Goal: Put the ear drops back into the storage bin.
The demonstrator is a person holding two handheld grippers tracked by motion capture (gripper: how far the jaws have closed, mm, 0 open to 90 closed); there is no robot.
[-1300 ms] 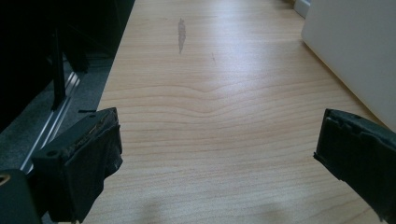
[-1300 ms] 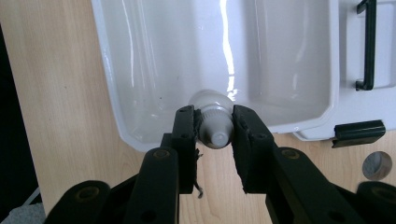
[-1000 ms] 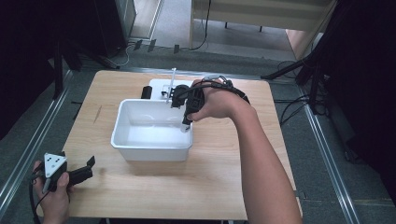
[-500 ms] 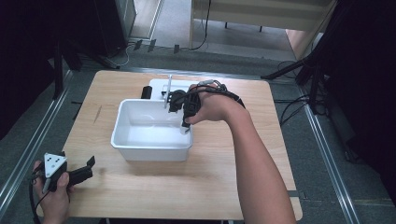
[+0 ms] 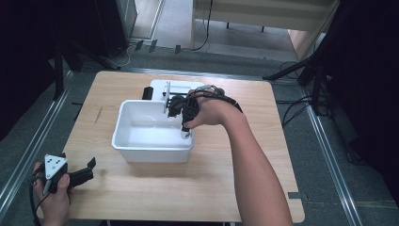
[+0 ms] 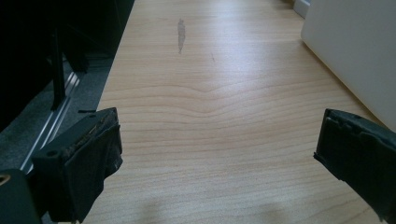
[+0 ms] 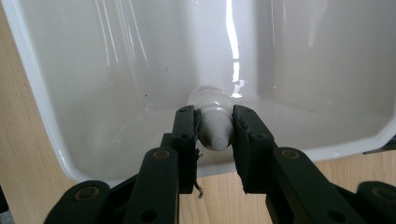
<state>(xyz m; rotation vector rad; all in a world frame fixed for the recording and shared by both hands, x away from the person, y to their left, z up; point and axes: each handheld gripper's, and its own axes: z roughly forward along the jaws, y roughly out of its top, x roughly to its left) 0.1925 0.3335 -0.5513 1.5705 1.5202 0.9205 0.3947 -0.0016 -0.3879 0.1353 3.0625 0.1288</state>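
A white plastic tub (image 5: 123, 125) stands on the wooden table (image 5: 235, 179). My right gripper (image 5: 186, 133) reaches down over the tub's right rim. In the right gripper view its jaws (image 7: 215, 133) are shut on a small white capped tube (image 7: 214, 122), held just above the tub's inner floor (image 7: 93, 70). My left gripper (image 5: 88, 170) rests at the table's front left corner, well apart from the tub. In the left gripper view its jaws (image 6: 217, 154) stand open over bare wood, with the tub's outer wall (image 6: 355, 51) to their right.
A black block (image 5: 148, 92) and a white stand (image 5: 176, 87) sit just behind the tub. Metal rails run along the floor on both sides of the table. Bare wood stretches in front of the tub and to its right.
My right hand has shifted slightly left and lower over the tub with the white tube in its jaws. The left gripper has not moved.
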